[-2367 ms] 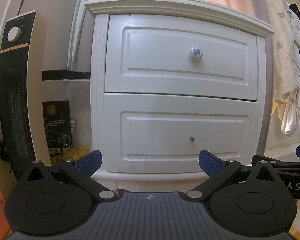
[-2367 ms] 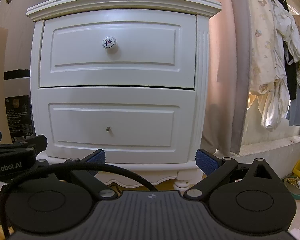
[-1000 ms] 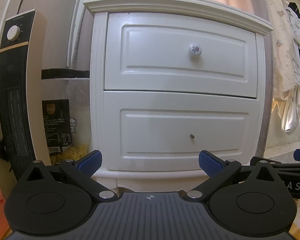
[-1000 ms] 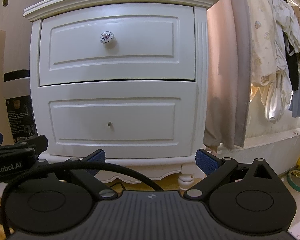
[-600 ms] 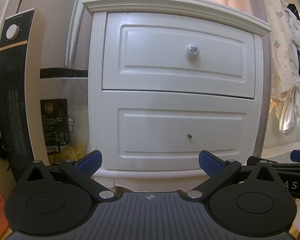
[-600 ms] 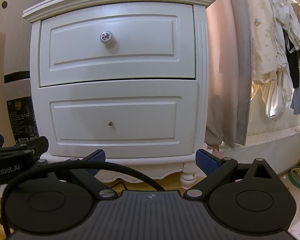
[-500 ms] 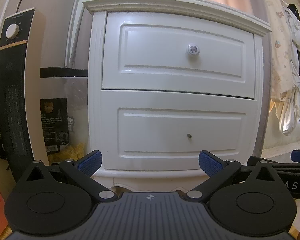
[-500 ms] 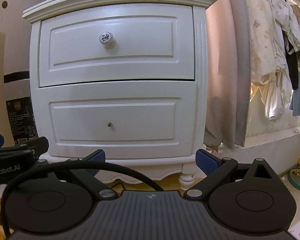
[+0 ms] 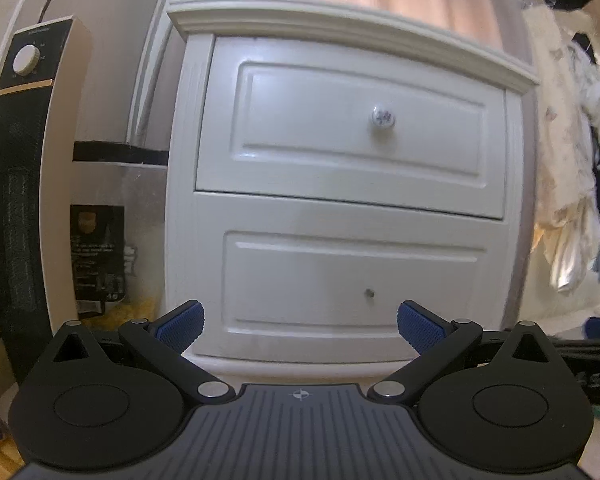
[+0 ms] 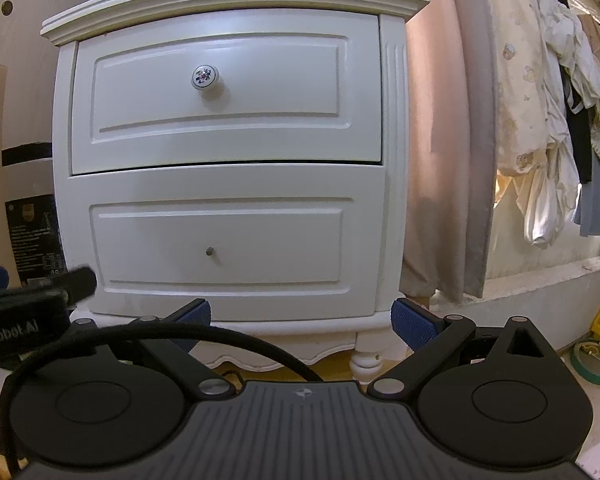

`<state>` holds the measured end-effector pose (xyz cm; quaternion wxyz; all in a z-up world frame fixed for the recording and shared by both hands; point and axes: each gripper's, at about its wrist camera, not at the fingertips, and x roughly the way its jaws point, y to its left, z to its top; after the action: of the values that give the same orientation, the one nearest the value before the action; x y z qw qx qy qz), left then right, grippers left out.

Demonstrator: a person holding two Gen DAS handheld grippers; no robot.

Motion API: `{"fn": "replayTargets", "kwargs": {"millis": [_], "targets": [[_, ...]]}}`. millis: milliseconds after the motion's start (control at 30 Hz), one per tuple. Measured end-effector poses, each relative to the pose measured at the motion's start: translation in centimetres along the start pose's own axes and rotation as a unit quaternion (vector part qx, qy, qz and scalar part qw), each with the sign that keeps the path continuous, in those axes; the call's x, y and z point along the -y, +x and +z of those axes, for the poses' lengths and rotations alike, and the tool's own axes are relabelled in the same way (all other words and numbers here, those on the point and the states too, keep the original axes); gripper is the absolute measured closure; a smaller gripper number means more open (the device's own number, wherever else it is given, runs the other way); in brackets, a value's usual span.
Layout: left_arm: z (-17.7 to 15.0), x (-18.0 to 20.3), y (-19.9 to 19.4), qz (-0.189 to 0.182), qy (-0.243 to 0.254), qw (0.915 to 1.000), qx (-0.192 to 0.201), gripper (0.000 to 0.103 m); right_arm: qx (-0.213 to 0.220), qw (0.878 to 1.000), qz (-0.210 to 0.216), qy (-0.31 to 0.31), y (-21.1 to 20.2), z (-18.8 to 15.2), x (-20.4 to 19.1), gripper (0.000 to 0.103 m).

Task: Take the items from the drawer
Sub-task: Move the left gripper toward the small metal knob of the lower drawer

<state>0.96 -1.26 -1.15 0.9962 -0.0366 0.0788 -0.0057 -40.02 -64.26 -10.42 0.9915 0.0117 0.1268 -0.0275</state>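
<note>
A white nightstand (image 9: 188, 168) with two drawers stands ahead in both views. The upper drawer (image 9: 352, 128) is shut and has a round floral knob (image 9: 383, 115). The lower drawer (image 9: 340, 280) is shut, with only a small metal stud (image 9: 369, 292). The nightstand also shows in the right wrist view (image 10: 392, 184), with the knob (image 10: 205, 77) and stud (image 10: 210, 251). My left gripper (image 9: 300, 322) is open and empty, well short of the lower drawer. My right gripper (image 10: 300, 318) is open and empty, level with the nightstand's base. The drawers' contents are hidden.
A tall tower heater (image 9: 20, 184) stands left of the nightstand, with a plastic bag (image 9: 100, 256) between them. A pink curtain (image 10: 440, 160) hangs behind on the right. Clothes (image 10: 552, 120) hang far right. A tape roll (image 10: 592, 356) lies on the floor.
Both grippers have shifted slightly and tilted; the nightstand sits a little lower and nearer in the right wrist view. Both grippers stay open. The drawers stay shut.
</note>
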Motion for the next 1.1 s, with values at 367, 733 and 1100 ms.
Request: {"fn": "replayTargets", "kwargs": {"millis": [367, 733, 1100], "targets": [[-0.9, 3.4, 6.9, 0.008, 0.014, 0.999, -0.041, 0.0, 0.067, 0.997, -0.036, -0.023, 0.1, 0.2, 2.3, 0.0], [-0.4, 6.4, 10.8, -0.013, 0.005, 0.9994, -0.033, 0.0, 0.044, 0.999, -0.009, -0.03, 0.7, 0.9, 5.0, 0.0], [-0.5, 9.0, 13.6, 0.004, 0.003, 0.9995, -0.032, 0.038, 0.047, 0.999, 0.019, -0.013, 1.1, 1.0, 7.4, 0.0]]}}
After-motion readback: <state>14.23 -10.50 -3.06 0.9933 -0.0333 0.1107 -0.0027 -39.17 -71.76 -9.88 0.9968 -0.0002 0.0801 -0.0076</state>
